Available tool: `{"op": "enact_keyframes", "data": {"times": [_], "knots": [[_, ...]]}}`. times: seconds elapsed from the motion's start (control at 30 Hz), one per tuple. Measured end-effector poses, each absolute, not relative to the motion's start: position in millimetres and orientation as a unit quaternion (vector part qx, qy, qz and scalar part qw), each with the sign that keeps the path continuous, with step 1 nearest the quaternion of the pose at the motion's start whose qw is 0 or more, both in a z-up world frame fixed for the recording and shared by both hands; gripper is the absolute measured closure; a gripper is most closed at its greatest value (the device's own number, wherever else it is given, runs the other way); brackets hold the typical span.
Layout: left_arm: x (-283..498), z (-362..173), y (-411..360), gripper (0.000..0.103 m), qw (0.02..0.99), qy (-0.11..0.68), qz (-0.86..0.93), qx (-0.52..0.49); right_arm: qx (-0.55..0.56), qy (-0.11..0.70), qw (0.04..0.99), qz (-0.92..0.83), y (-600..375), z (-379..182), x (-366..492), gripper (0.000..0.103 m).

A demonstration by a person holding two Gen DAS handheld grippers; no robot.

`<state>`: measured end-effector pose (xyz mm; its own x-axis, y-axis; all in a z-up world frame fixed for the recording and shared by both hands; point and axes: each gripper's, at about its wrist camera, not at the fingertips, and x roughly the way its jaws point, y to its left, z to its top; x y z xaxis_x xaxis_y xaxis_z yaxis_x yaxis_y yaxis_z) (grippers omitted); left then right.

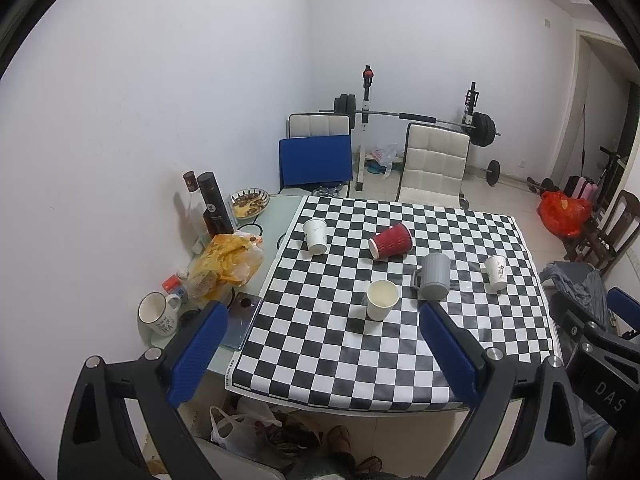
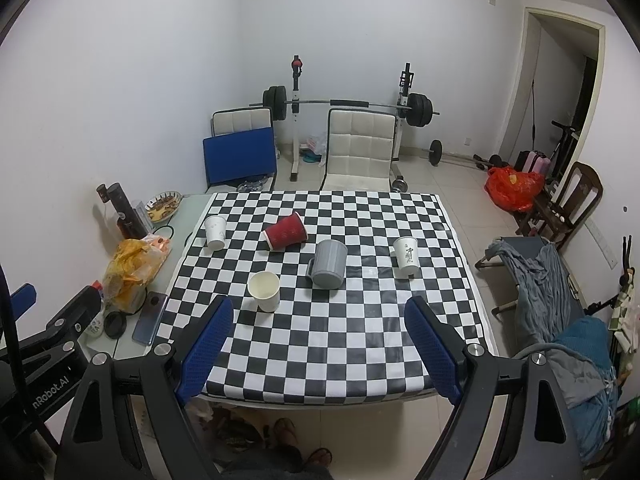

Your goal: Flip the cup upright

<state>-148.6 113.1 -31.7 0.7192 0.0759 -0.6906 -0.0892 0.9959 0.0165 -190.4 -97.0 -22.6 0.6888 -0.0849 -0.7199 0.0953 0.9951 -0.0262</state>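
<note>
A red ribbed paper cup (image 1: 391, 241) (image 2: 286, 231) lies on its side mid-table, mouth toward the left. A grey mug (image 1: 434, 276) (image 2: 329, 263) stands upside down beside it. A white paper cup (image 1: 382, 300) (image 2: 264, 291) stands upright near the front. Two more white paper cups, one at the far left (image 1: 315, 236) (image 2: 215, 232) and one at the right (image 1: 496, 273) (image 2: 407, 257), stand upside down. My left gripper (image 1: 320, 356) and right gripper (image 2: 320, 350) are open and empty, held above the table's near edge.
The checkered cloth (image 1: 400, 360) (image 2: 340, 340) covers most of the table. On its left strip are bottles (image 1: 214, 204), a snack bag (image 1: 228, 268), a phone (image 1: 242, 322), a white mug (image 1: 158, 314) and a dish (image 1: 248, 202). Chairs (image 2: 358, 156) and a barbell rack stand behind.
</note>
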Motion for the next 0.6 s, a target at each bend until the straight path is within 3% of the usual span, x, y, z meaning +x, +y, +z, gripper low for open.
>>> {"op": "enact_keyframes", "data": {"times": [0.6], "knots": [[-148.4,-30.6,116.1,0.005,0.927,0.372,0.042,-0.008,0.007,0.392,0.919,-0.046,-97.5,-20.0,-187.1,0.014]]}}
